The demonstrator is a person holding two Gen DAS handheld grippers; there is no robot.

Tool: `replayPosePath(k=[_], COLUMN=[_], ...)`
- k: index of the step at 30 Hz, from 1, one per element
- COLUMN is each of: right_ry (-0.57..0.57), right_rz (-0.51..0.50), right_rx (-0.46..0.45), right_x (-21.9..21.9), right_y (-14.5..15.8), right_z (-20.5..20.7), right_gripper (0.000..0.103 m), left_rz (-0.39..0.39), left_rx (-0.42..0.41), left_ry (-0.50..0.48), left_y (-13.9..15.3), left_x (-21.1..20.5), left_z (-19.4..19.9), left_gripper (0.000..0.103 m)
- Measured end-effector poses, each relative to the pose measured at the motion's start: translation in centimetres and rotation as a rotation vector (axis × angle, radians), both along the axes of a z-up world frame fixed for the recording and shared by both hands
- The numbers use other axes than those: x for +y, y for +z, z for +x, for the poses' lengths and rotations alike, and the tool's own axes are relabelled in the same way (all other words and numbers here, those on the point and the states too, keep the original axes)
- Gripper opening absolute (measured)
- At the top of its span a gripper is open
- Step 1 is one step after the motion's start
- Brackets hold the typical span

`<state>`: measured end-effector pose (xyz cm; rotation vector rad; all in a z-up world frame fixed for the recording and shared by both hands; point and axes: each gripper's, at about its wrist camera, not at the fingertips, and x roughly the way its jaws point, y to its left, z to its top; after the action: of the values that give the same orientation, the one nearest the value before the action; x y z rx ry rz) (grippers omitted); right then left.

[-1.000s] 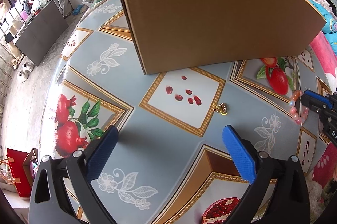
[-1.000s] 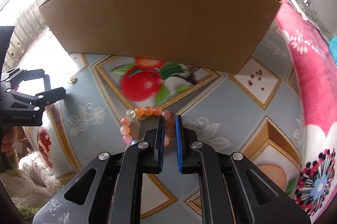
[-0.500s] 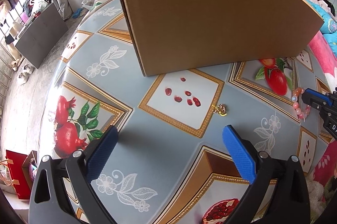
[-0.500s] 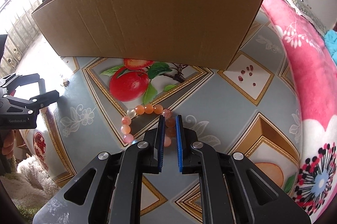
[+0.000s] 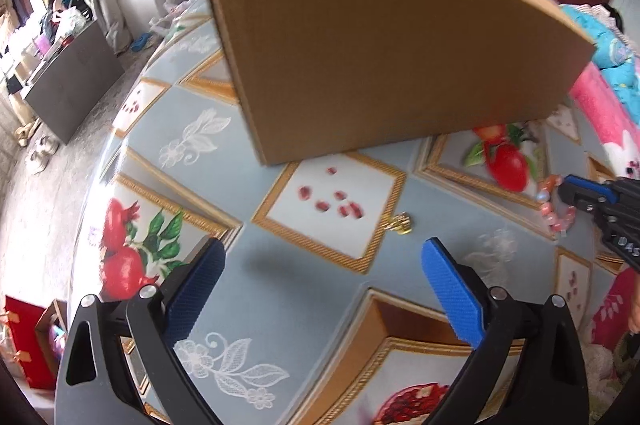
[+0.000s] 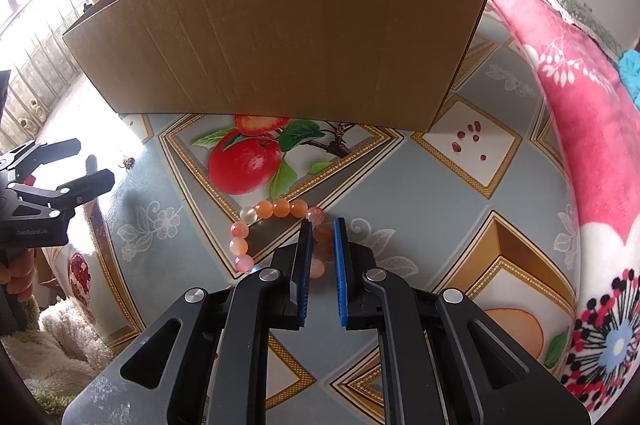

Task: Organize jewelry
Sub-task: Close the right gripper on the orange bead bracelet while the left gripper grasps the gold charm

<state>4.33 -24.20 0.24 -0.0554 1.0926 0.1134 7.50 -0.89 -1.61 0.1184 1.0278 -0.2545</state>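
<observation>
A pink and orange bead bracelet (image 6: pixel 276 211) hangs from my right gripper (image 6: pixel 321 225), which is shut on its near side and holds it above the patterned tablecloth. The bracelet also shows in the left wrist view (image 5: pixel 554 213) at the right gripper's tip (image 5: pixel 568 187). A small gold earring (image 5: pixel 401 224) lies on the cloth just ahead of my left gripper (image 5: pixel 324 257), which is open and empty. The earring shows small in the right wrist view (image 6: pixel 129 162). An open cardboard box (image 6: pixel 280 37) stands behind both.
The box (image 5: pixel 380 65) takes up the back of the table. A pink floral blanket (image 6: pixel 580 129) lies along the right side. The table edge drops to the floor at the left (image 5: pixel 96 161), with a red bag (image 5: pixel 24 341) below.
My right gripper has lifted with the bracelet, and the box now looks lower in its view. My left gripper has risen and tilted up a little; the earring has not moved.
</observation>
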Motion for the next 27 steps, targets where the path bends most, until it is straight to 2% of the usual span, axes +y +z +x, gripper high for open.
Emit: replayPosePath(k=[3,8,9,14,17,27], right_ry=[-0.002,-0.002,-0.001,-0.003,-0.003,-0.002], right_rz=[0.002,0.001,0.001,0.001,0.001,0.001], right_rx=[-0.001,-0.001,-0.002,-0.001,0.000,-0.001], right_x=[-0.1,-0.2,-0.1,-0.1,-0.1,-0.2], right_y=[-0.1,-0.1,-0.1,-0.2,-0.2,-0.2], right_z=[0.1,0.2,0.3,0.2,0.3,0.2], right_gripper=[0.009,0.009,0.009,0.009,0.009,0.009], left_rz=[-0.040,-0.106,-0.118,-0.147,-0.155,-0.092], left_rx=[-0.028,-0.024,-0.019,-0.010,0.000,-0.021], left_ry=[-0.036,-0.067,-0.070,-0.084,-0.096,-0.128], left_y=[0.7,0.8,0.7,0.5,0.2,-0.1], left_x=[-0.6,-1.3,-1.4,-1.5,-1.8,-2.4], left_z=[-0.3,-0.1,0.0,0.1,0.3,0.1], left_gripper=[0.084,0.057,0.054,0.031,0.021,0.017])
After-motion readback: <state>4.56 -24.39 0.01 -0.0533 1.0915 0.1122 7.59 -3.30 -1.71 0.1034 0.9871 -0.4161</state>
